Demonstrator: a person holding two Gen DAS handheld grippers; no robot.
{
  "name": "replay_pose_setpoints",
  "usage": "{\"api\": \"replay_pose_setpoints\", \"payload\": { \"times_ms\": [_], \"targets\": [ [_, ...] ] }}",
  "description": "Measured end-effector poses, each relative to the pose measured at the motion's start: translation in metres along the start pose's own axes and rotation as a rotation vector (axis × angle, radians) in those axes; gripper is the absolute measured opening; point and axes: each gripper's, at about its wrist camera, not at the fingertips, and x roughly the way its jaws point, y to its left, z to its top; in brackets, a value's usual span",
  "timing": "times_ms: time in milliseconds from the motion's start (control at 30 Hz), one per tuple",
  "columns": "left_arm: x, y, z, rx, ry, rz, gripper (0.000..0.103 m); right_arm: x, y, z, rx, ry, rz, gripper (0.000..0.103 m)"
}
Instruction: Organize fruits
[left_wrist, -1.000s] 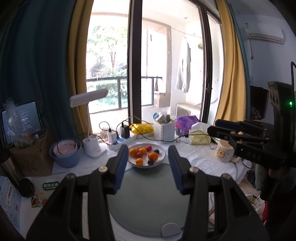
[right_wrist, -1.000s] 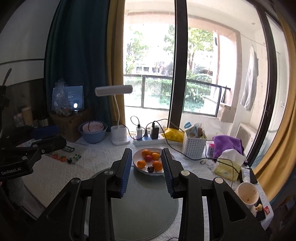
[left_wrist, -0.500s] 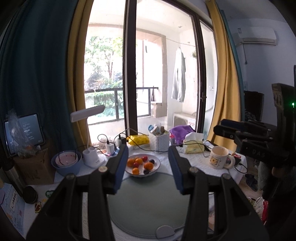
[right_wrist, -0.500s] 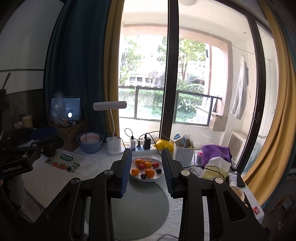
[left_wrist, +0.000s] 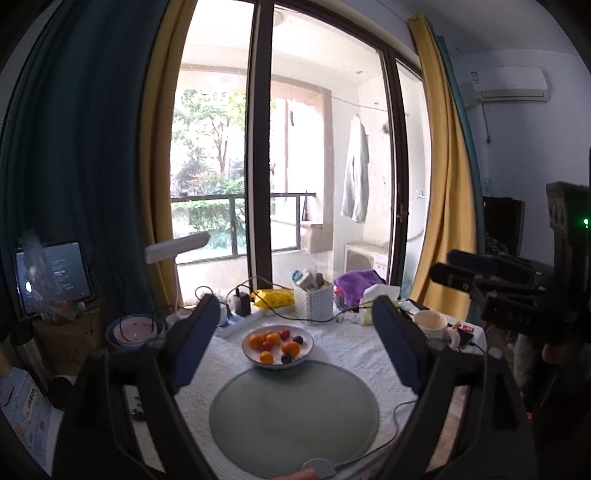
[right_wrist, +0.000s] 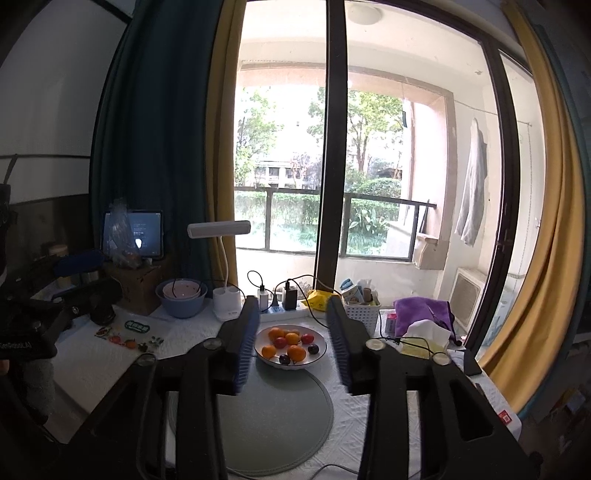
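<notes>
Left claw (left_wrist: 295, 343) just opened, empty, fruit plate (left_wrist: 277, 363) beyond, round mat (left_wrist: 293, 417) nearer

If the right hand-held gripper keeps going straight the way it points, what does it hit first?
Probably the plate of fruit: it sits between the open fingers of the right hand-held gripper, just beyond the green mat. Nothing stands in between, though depth is hard to judge.

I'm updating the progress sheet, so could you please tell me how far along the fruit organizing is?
Nothing looks done yet: the oranges, red fruits and dark plums all sit mixed in the white bowl, and the green mat in front is bare. In hand: nothing; the left hand-held gripper and right hand-held gripper have just been opening, empty. Left: all the sorting.
</notes>
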Motion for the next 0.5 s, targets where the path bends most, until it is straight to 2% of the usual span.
{"api": "replay_pose_setpoints", "payload": {
  "times_ms": [33,133,200,267,333,433,500],
  "targets": [
    [-0.002,0.0,0.0,-0.002,-0.004,0.005,0.093,-0.002,-0.001,0.0,0.007,-0.003,0.004,0.059],
    [-0.004,0.001,0.002,-0.018,-0.015,0.016,0.095,-0.007,-0.003,0.0,0.022,-0.01,0.008,0.061],
    [-0.004,0.001,0.002,-0.014,-0.019,0.031,0.095,-0.007,-0.005,-0.001,0.034,-0.009,0.005,0.066],
    [-0.002,0.001,0.001,-0.01,-0.02,0.051,0.096,-0.006,-0.008,-0.001,0.055,-0.004,0.006,0.079],
    [-0.002,0.0,0.001,-0.006,-0.017,0.072,0.098,-0.004,-0.009,-0.002,0.07,0.002,0.001,0.087],
    [0.002,0.0,0.0,0.009,-0.012,0.098,0.099,-0.002,-0.012,-0.002,0.084,0.01,-0.012,0.087],
    [0.002,0.0,-0.001,0.001,-0.01,0.085,0.099,-0.001,-0.012,-0.003,0.085,0.011,-0.016,0.087]
  ]
}}
